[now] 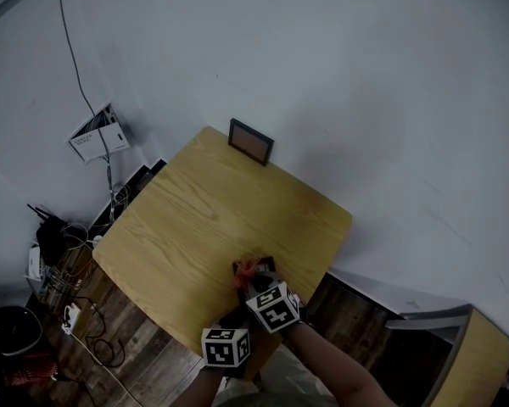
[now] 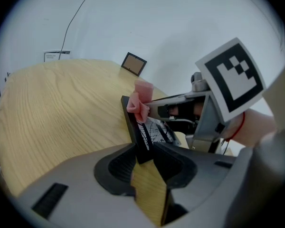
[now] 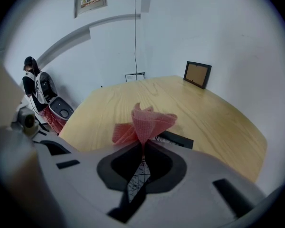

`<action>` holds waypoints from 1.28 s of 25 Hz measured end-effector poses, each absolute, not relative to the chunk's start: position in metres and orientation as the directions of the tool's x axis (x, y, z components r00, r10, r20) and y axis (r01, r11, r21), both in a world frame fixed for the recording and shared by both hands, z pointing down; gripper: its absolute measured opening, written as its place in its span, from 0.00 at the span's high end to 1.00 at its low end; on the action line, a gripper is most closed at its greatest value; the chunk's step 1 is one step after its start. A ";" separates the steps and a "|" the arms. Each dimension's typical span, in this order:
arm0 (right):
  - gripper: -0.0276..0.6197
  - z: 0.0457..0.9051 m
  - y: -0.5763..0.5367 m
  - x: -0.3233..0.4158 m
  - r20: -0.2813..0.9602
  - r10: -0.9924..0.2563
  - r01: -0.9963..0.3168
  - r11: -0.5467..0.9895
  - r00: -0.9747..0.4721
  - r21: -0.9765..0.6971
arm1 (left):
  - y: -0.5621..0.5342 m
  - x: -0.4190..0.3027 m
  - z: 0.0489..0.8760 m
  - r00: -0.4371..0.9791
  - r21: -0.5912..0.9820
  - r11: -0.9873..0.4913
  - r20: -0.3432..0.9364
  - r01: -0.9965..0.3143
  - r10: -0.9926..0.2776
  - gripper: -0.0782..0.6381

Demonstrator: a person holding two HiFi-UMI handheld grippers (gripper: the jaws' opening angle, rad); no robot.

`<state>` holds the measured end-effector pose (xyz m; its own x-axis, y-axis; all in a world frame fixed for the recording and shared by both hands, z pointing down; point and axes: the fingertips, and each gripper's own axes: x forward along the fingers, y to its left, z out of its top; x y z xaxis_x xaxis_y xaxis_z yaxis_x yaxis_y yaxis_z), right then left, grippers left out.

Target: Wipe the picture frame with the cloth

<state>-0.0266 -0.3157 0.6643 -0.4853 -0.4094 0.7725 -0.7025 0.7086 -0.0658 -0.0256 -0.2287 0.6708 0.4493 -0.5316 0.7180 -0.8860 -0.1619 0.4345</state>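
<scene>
A black picture frame (image 2: 138, 132) with a line-drawing print is held on edge over the near part of the wooden table (image 1: 195, 219). My left gripper (image 2: 143, 153) is shut on its lower edge. A pink cloth (image 3: 145, 120) is bunched in my right gripper (image 3: 142, 148), which is shut on it. The cloth (image 2: 139, 100) rests against the top of the frame. In the head view both grippers sit close together near the table's front edge, left gripper (image 1: 237, 316) below right gripper (image 1: 254, 280), with the cloth (image 1: 243, 269) and the frame (image 1: 265, 264) just beyond them.
A second small frame (image 1: 251, 141) with a brown face stands at the table's far edge against the wall. Cables and a metal basket (image 1: 64, 278) crowd the floor at the left. A wooden cabinet (image 1: 483, 346) stands at the lower right.
</scene>
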 end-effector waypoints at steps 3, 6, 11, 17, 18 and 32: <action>0.94 0.669 -0.317 -0.026 0.783 -0.402 -0.699 0.713 -0.475 -0.058 | -0.229 -0.025 0.672 0.452 0.436 -0.165 0.717 -0.885 -0.531 0.74; 0.94 0.670 -0.317 -0.025 0.787 -0.398 -0.698 0.714 -0.471 -0.056 | -0.229 -0.025 0.672 0.451 0.432 -0.168 0.718 -0.886 -0.531 0.74; 0.94 0.670 -0.317 -0.019 0.802 -0.406 -0.702 0.712 -0.439 -0.023 | -0.229 -0.026 0.671 0.448 0.431 -0.166 0.717 -0.887 -0.533 0.74; 0.94 0.670 -0.318 -0.005 0.820 -0.416 -0.720 0.694 -0.393 0.007 | -0.229 -0.026 0.671 0.444 0.424 -0.169 0.717 -0.890 -0.537 0.74; 0.94 0.670 -0.319 -0.002 0.823 -0.420 -0.722 0.691 -0.382 0.017 | -0.229 -0.026 0.671 0.445 0.425 -0.169 0.717 -0.889 -0.537 0.74; 0.94 0.668 -0.321 0.025 0.836 -0.447 -0.760 0.648 -0.317 0.058 | -0.229 -0.026 0.671 0.439 0.419 -0.169 0.717 -0.892 -0.542 0.74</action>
